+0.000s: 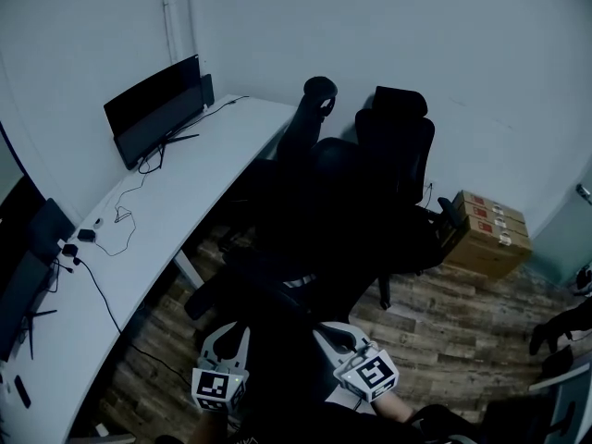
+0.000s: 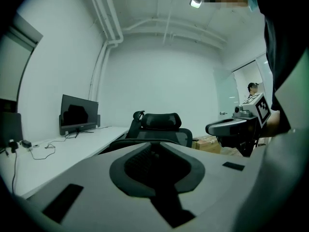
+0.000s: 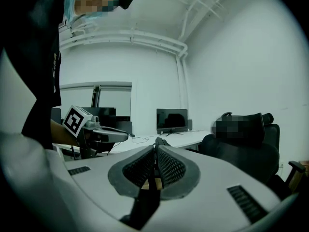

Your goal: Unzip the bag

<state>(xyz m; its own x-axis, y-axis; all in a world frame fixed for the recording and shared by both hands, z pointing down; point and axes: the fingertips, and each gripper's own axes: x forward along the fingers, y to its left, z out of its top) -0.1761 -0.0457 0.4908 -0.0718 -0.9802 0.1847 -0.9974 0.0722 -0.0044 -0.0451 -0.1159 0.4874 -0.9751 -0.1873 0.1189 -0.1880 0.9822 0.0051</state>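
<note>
— Fingers [image 3: 140, 167]?
— Pinched together on my right gripper [image 3: 155, 149] and left gripper [image 2: 155, 151] alike. I cannot make out the bag or its direction among black chairs [image 1: 398, 146], white desk [image 1: 176, 202], wood floor [image 1: 462, 322].

Pale grey left gripper [image 2: 154, 149], matching right gripper [image 3: 156, 146], black ribbed pads [image 3: 170, 167], black-and-white marker cubes [image 1: 218, 388]

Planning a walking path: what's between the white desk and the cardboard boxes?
Black office chairs stand between the white desk and the cardboard boxes, clearest in the head view.
</note>
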